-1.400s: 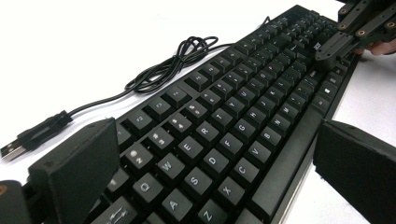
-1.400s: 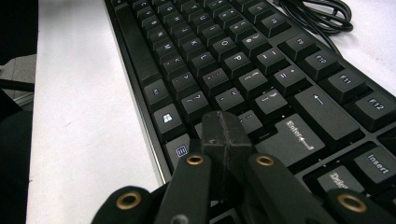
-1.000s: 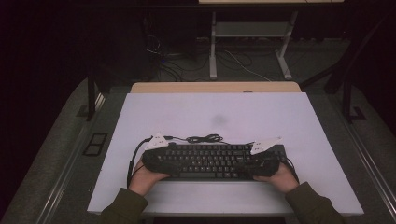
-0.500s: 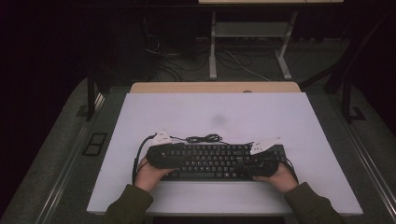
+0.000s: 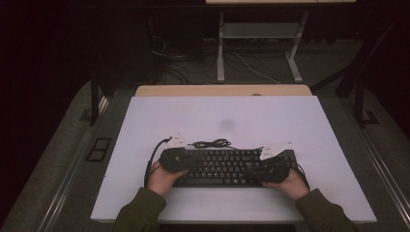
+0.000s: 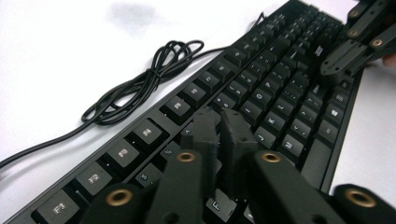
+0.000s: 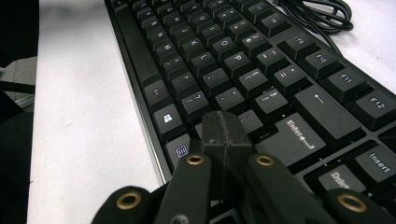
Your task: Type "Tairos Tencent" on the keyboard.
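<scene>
Keyboard [image 5: 227, 166] lay at table's [image 5: 300, 125] 6 o'clock edge. L gripper [image 6: 219, 122] & R gripper [image 7: 227, 128] both pressed together, empty, over keys. Risk: tips snagging keycaps; coiled cable [image 6: 140, 84] at 12 dragging.
</scene>
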Demonstrator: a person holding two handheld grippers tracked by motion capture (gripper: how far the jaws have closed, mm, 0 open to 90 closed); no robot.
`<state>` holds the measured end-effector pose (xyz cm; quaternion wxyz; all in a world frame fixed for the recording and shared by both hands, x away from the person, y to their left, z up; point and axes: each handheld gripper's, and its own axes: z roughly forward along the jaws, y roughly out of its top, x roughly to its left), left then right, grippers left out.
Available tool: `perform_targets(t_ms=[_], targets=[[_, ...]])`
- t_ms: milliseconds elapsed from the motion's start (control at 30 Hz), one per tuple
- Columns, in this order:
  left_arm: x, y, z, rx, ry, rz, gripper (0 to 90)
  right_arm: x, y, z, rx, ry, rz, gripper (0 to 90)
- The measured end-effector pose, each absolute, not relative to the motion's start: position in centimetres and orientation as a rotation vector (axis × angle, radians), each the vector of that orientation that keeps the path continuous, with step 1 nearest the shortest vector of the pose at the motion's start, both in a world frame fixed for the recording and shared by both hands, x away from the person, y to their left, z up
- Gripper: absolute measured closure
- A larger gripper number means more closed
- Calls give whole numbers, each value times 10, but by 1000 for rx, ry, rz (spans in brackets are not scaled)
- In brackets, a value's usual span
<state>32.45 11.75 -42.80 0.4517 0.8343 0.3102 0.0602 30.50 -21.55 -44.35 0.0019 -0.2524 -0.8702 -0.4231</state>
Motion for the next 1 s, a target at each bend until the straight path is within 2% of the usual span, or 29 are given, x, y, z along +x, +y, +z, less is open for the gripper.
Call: perform_targets(t_ms=[67, 567, 1000], targets=[[326, 116, -429, 2077, 772, 149, 891, 305, -215, -444, -792, -2730, -1327, 896], [328, 110, -435, 2182, 769, 147, 893, 305, -216, -443, -790, -2733, -1326, 896], [327, 111, -434, 2136, 782, 130, 893, 305, -216, -444, -790, -2732, -1326, 896]])
